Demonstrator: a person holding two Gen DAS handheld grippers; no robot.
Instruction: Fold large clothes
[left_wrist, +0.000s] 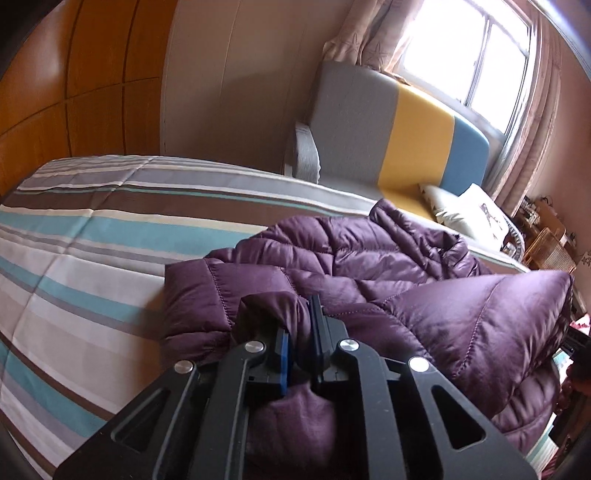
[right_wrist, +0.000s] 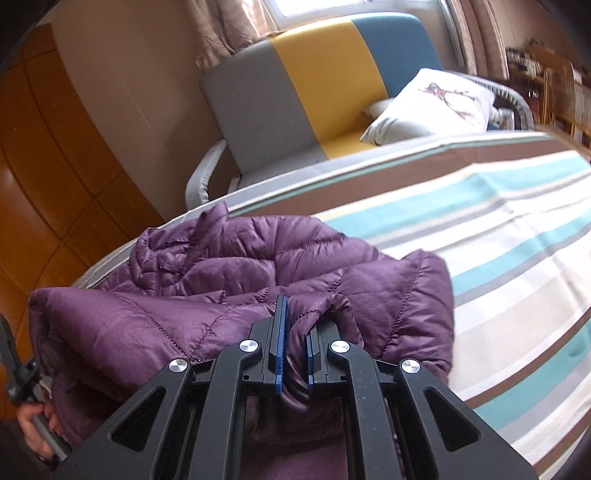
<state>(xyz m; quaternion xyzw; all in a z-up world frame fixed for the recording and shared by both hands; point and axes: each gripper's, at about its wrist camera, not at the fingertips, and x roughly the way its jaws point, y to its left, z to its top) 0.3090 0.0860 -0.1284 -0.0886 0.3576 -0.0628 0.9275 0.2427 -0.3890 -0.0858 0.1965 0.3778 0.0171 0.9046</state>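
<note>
The left gripper (left_wrist: 301, 321) pinches a bunched fold of the purple puffer jacket (left_wrist: 369, 273) between its blue-padded fingers (left_wrist: 283, 354). The right gripper (right_wrist: 295, 325) clamps another fold of the same jacket, fabric squeezed between its pads. The jacket lies crumpled and partly doubled over on the striped bedspread (left_wrist: 81, 236), near the bed's far edge. Beyond the bed stands a grey, yellow and blue sofa (right_wrist: 317, 74) with a white cushion (right_wrist: 432, 103), beneath a curtained window (left_wrist: 465, 55).
</note>
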